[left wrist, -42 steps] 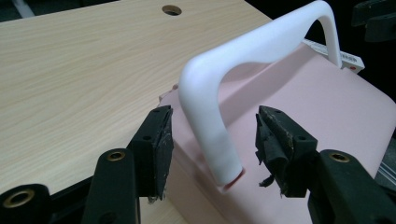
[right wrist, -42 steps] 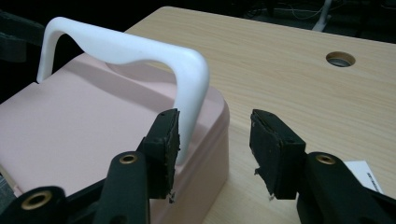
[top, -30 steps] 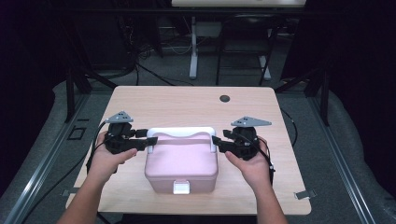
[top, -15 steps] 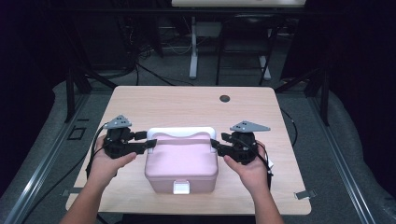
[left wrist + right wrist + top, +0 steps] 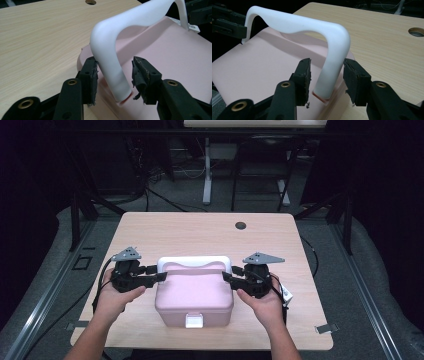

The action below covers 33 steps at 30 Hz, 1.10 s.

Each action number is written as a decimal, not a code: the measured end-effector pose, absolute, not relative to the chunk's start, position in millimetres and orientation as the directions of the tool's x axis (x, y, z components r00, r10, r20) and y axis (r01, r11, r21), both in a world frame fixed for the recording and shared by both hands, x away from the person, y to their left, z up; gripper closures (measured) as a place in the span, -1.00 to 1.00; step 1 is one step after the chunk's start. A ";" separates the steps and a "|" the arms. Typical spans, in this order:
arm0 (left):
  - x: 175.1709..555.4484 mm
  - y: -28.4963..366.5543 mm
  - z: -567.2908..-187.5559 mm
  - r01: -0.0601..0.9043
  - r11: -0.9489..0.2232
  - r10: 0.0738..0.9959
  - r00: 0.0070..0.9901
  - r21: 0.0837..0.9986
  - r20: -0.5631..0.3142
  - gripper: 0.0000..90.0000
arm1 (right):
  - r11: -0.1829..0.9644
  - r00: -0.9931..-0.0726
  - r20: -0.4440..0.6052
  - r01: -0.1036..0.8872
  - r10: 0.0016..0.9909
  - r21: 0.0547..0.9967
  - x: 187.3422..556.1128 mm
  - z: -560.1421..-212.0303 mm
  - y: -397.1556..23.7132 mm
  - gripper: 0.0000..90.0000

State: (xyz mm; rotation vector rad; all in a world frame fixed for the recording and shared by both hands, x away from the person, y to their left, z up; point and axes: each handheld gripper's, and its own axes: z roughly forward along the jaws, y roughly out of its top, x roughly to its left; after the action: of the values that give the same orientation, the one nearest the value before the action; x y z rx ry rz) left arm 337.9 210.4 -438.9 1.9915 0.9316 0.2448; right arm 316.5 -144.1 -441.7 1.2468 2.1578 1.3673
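We straddle the white handle of the pink box at the desk's near middle: left tongs and right tongs each bracket one leg, closing in, not yet clamped.

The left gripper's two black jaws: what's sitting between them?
One end of the white handle of the pink box, seen in the left gripper view; the pads aren't yet pressing it.

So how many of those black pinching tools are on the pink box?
2. The left tool straddles the left leg of the white handle on the pink box; the right tool straddles its right leg. Both have just been closing, not yet clamped.
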 end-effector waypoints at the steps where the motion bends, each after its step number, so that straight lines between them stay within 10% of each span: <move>1: 337.4 209.6 -440.0 0.515 -0.313 0.699 0.694 0.798 -0.174 0.27 | 0.168 -0.577 0.192 0.512 0.794 0.842 316.9 -442.3 -144.1 0.27; 33: 323.7 207.8 -441.4 0.469 -0.327 0.691 0.711 0.820 -0.131 0.58 | 0.245 -0.632 0.148 0.490 0.761 0.836 304.0 -444.5 -145.9 0.59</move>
State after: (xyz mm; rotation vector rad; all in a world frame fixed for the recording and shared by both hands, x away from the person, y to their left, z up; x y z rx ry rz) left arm 323.7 207.8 -441.4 1.9873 0.8879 0.3004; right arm 304.0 -145.9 -444.5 1.1617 2.2328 1.3351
